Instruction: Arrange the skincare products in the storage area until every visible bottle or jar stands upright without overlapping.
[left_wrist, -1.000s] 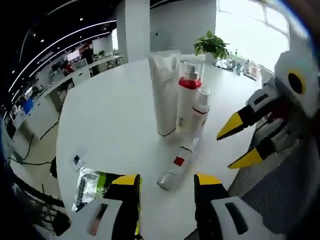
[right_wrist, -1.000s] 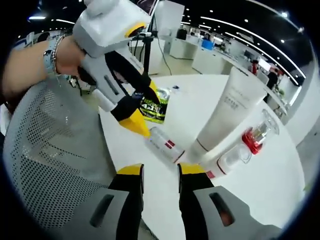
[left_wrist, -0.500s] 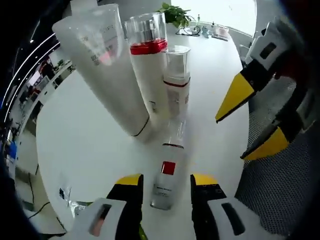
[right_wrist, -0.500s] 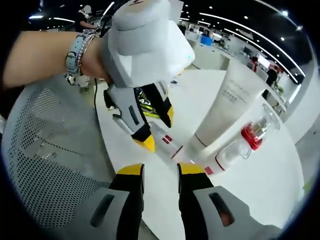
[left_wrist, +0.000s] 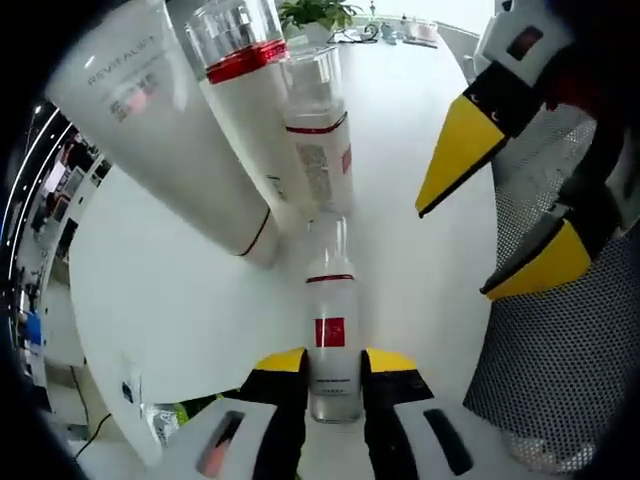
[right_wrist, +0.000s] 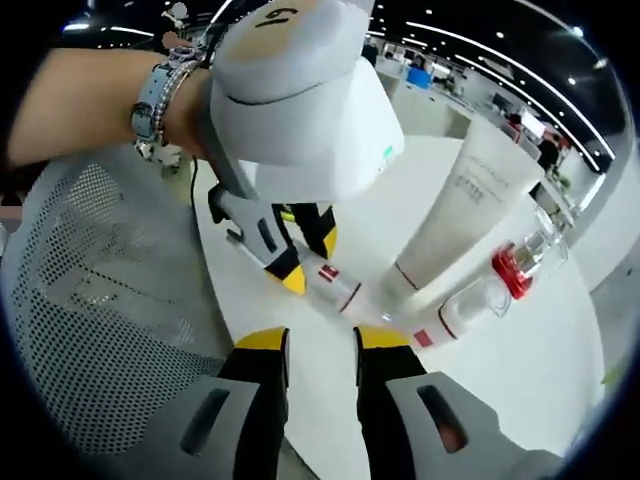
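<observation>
Left tool (left_wrist: 333, 365) straddles the lying bottle (left_wrist: 333, 350) at 6 o'clock on the white counter (left_wrist: 170, 290), jaws flanking its base, contact unclear. Tube (left_wrist: 160, 130), red-collared bottle (left_wrist: 250, 110) and small bottle (left_wrist: 318, 150) stand beyond at 12. Right tool (right_wrist: 320, 340) released, holding nothing.

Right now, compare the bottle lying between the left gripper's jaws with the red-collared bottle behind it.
The lying bottle is flat on the white table; the red-collared bottle stands upright. The lying bottle sits between the left gripper jaws; the red-collared bottle is untouched, beside the tube. The lying bottle bears a small red square label; the other a red band under its clear cap. Both are white-bodied with clear caps.
</observation>
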